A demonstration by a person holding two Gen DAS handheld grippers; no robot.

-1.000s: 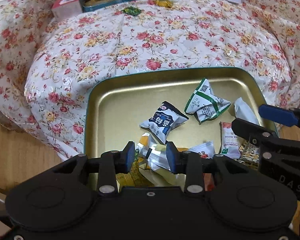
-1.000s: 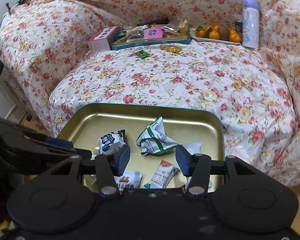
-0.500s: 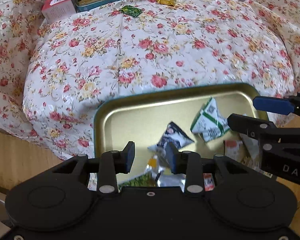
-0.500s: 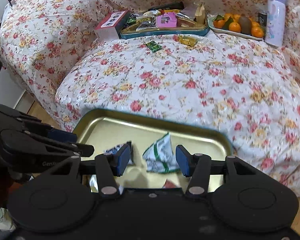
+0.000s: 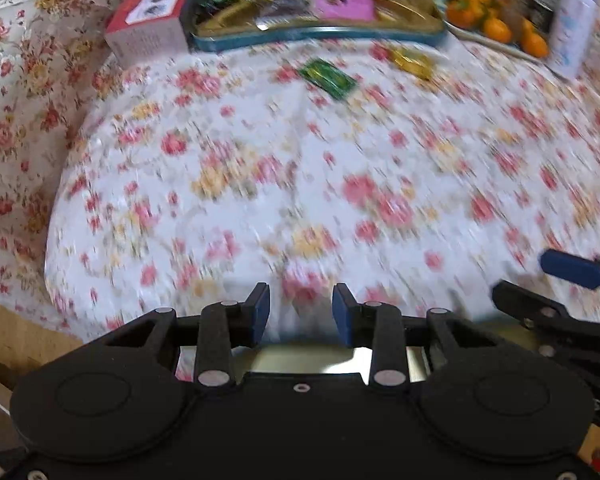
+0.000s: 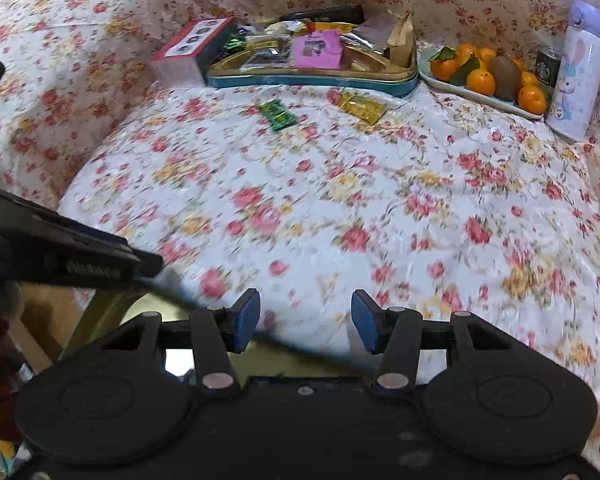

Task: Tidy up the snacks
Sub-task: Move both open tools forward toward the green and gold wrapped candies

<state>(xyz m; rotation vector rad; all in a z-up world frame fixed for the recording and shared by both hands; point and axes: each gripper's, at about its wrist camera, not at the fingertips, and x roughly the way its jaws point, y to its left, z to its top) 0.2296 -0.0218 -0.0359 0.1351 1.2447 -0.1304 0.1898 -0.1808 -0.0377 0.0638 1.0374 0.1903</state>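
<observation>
My left gripper [image 5: 300,314] hangs open over the near edge of a floral cushion [image 5: 300,184], nothing between its blue pads. My right gripper [image 6: 306,320] is open and empty too, beside it on the right. A gold tray [image 6: 140,308] lies just under both; only a strip of it [image 5: 308,360] shows and its snacks are hidden. A green wrapper [image 6: 278,115] and a yellow wrapper [image 6: 362,106] lie loose on the cushion's far side. Behind them a teal-rimmed tin tray [image 6: 312,80] holds several snacks, among them a pink packet [image 6: 316,50].
A red and white box [image 6: 188,52] stands left of the far tray. To its right are a plate of oranges [image 6: 484,80], a dark can [image 6: 548,66] and a white bottle [image 6: 576,72]. Wooden floor [image 5: 16,332] shows at the lower left.
Both grippers have swept forward over the cushion toward the far tray. The gold tray and its snacks have slid almost out of view beneath them. Neither gripper's gap has changed.
</observation>
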